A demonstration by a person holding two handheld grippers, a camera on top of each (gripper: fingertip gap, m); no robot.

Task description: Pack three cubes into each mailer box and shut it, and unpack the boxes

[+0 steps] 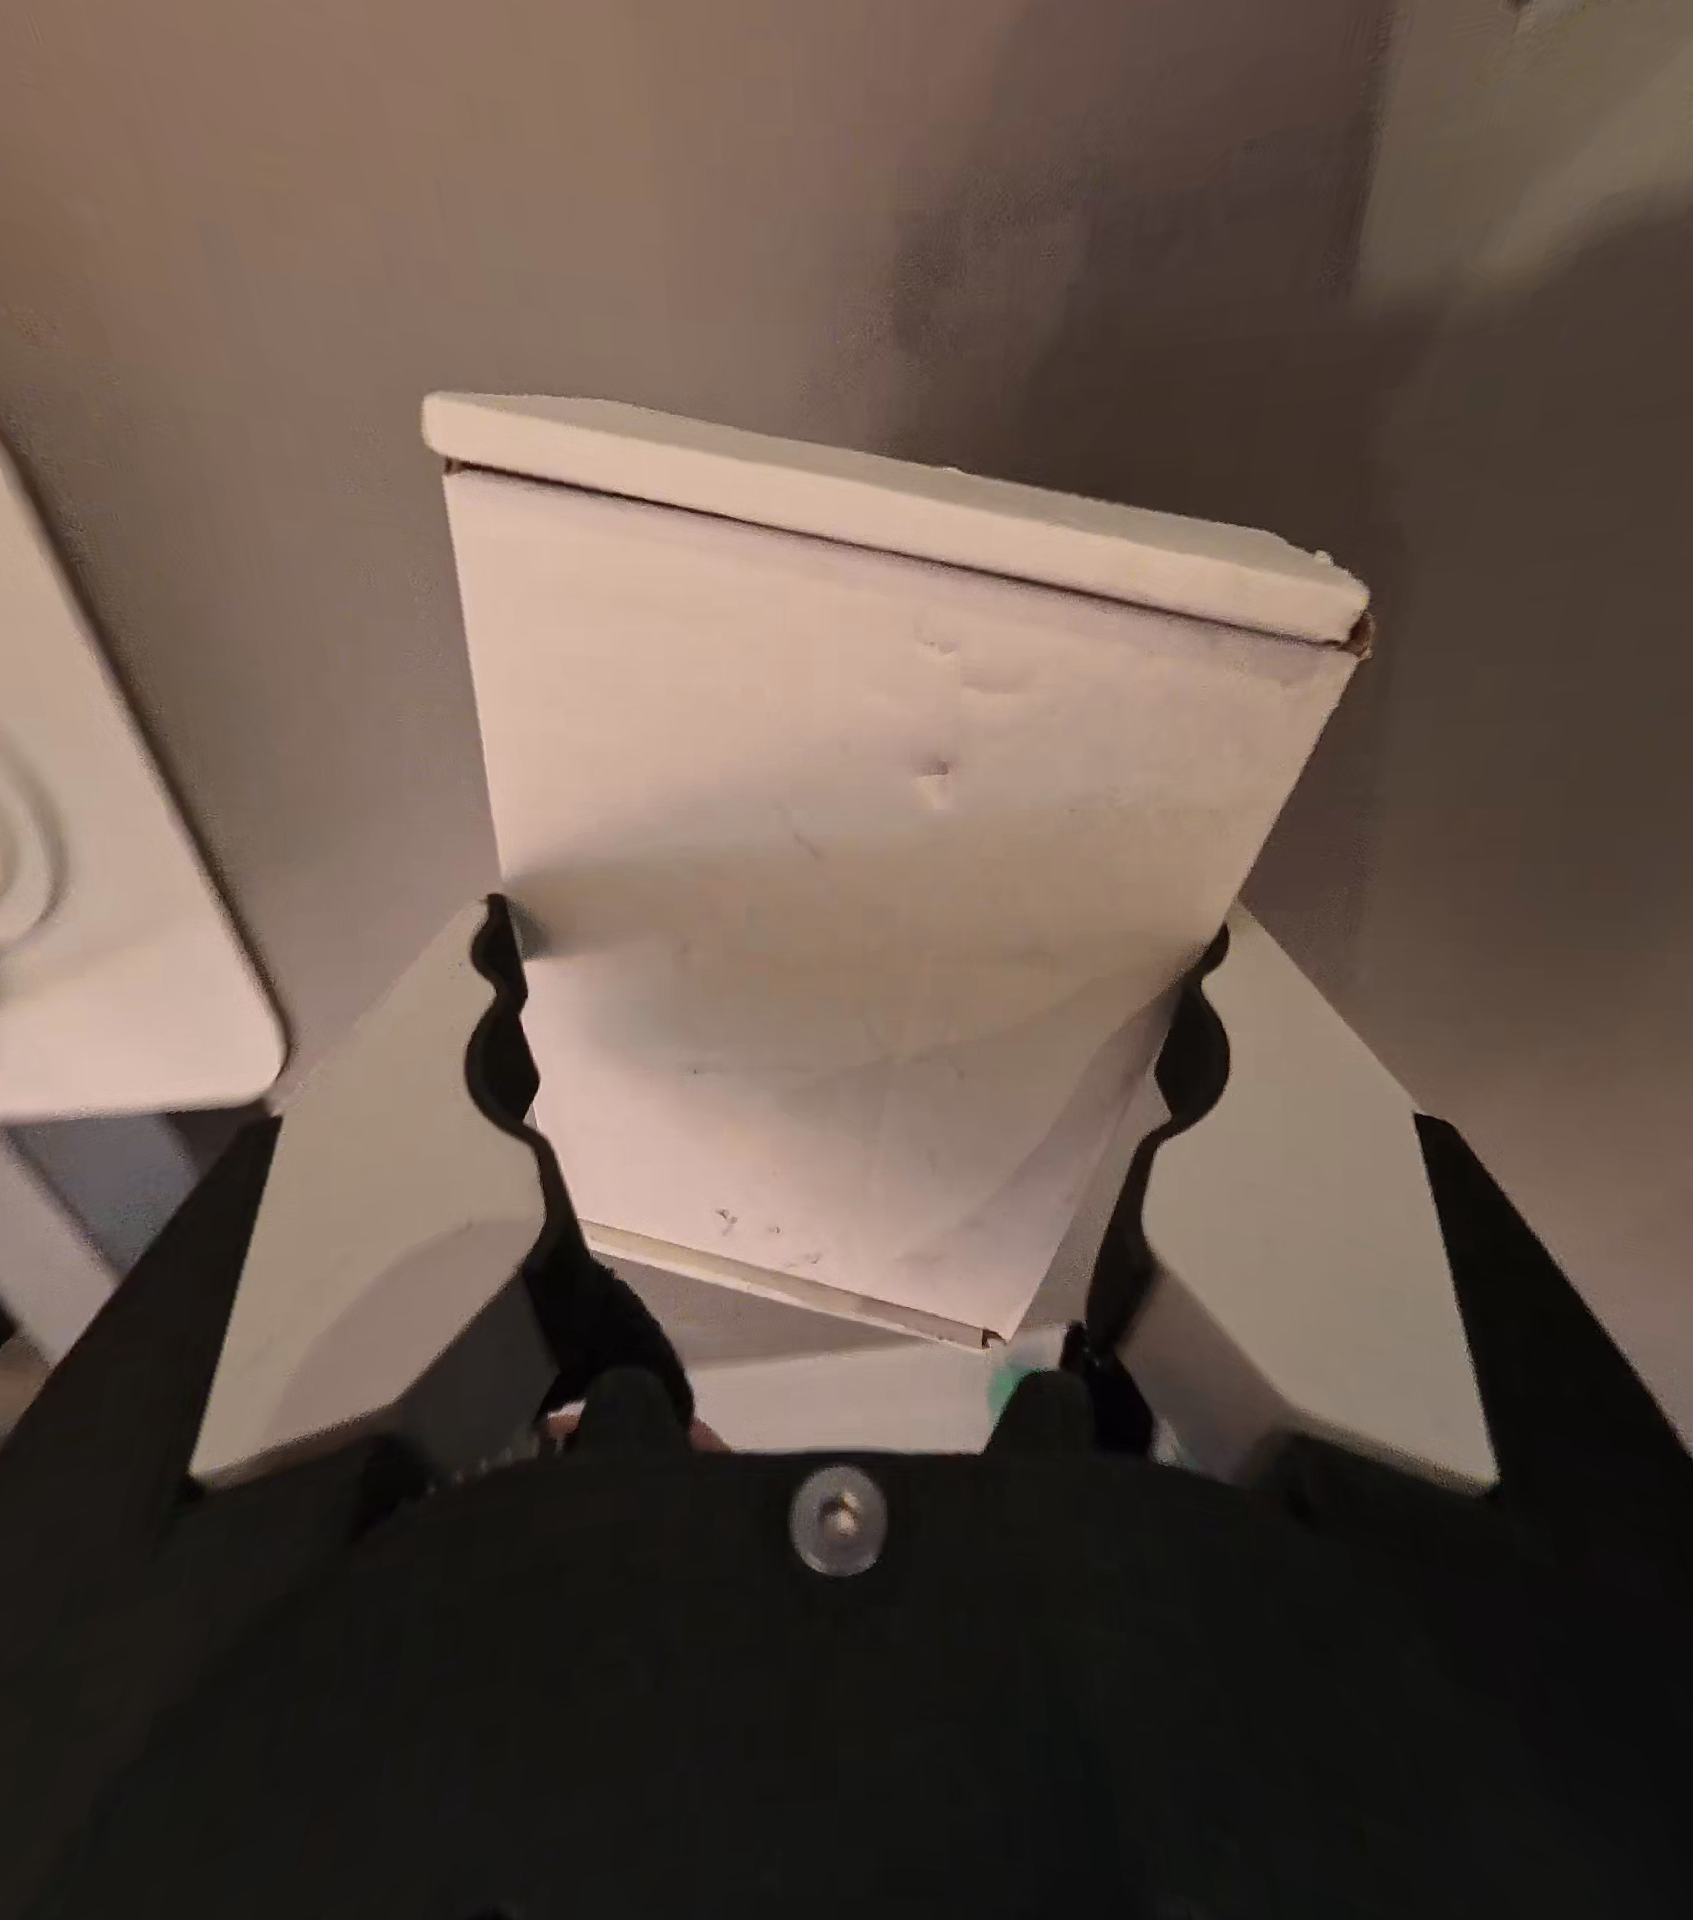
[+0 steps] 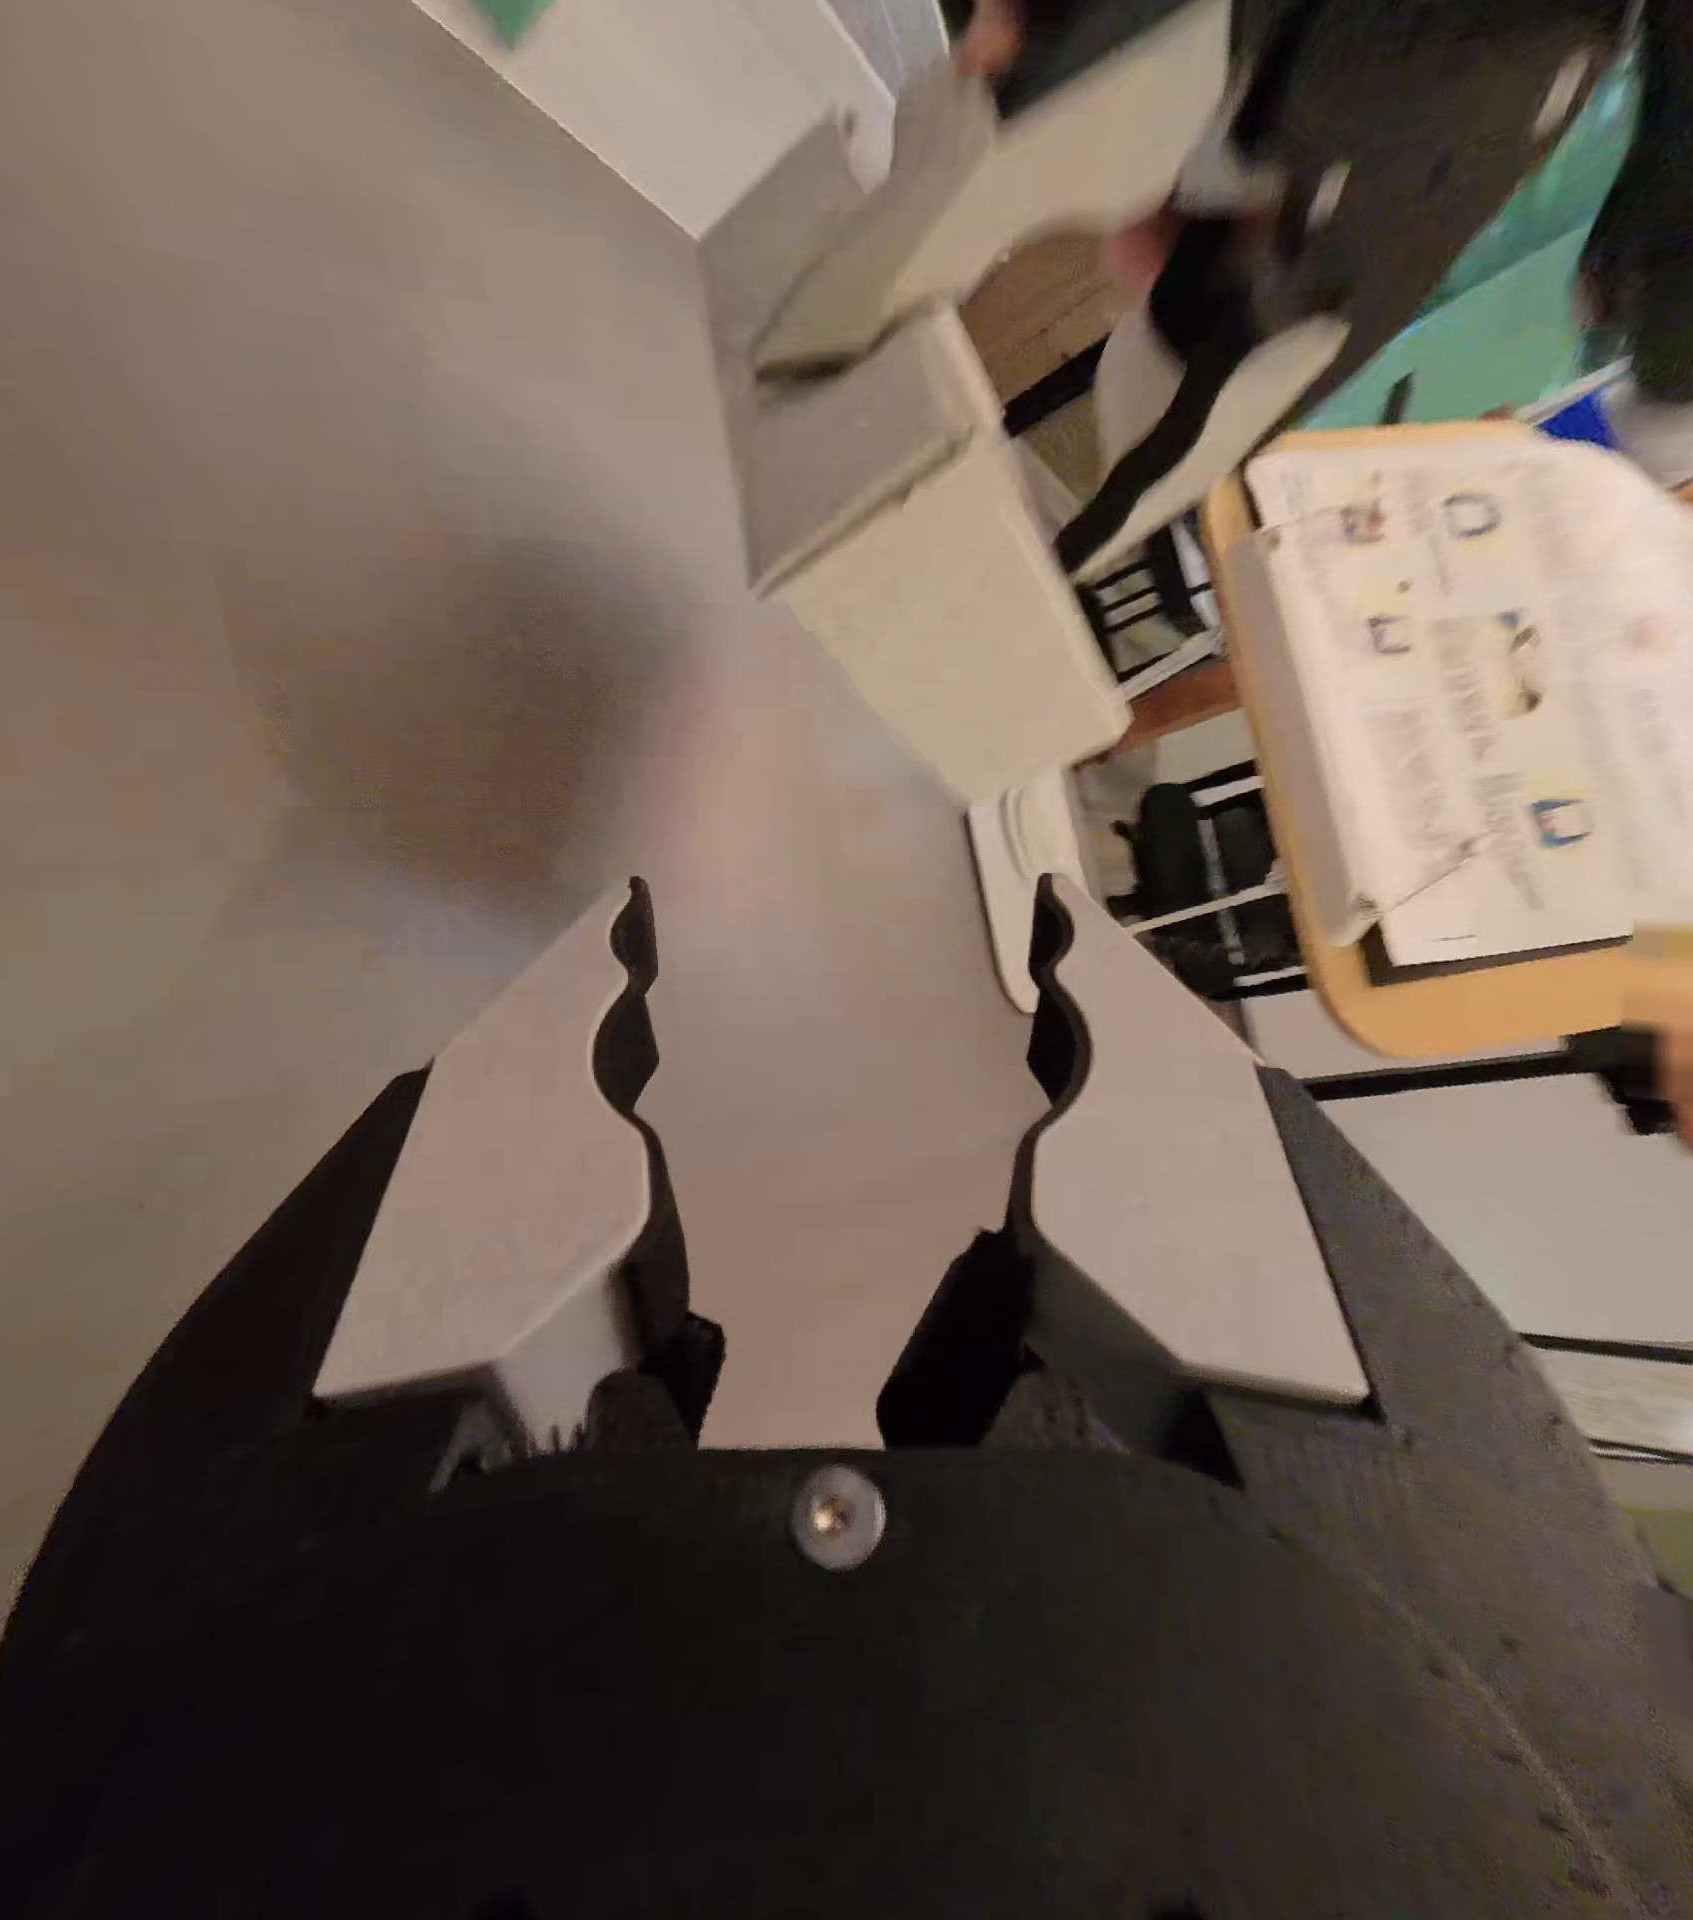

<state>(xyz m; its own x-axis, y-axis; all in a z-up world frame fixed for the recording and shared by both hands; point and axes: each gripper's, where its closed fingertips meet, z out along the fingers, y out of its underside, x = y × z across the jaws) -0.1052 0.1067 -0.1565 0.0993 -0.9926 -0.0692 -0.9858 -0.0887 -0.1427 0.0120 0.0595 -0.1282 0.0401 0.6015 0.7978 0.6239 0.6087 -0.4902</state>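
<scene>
My left gripper [image 1: 857, 925] is shut on a closed white mailer box [image 1: 883, 831]. Its fingers press the box's two sides and hold it above the grey table [image 1: 1029, 260]; the lid edge faces away. Below it lies another white box [image 1: 821, 1392] with a bit of green at its edge. My right gripper [image 2: 840, 885] is open and empty, tilted sideways over the bare grey table [image 2: 198, 520]. Beyond it, another white mailer box [image 2: 946, 623] rests at the table edge. The left gripper and its box [image 2: 1060, 177] show blurred at the top. No cube is clearly visible.
A white rounded plate with a clear dome [image 1: 63, 831] lies at the left. A white box with a green patch [image 2: 696, 94] sits at the far top. Off the table stand a wooden seat with printed papers [image 2: 1465, 707] and black chair frames.
</scene>
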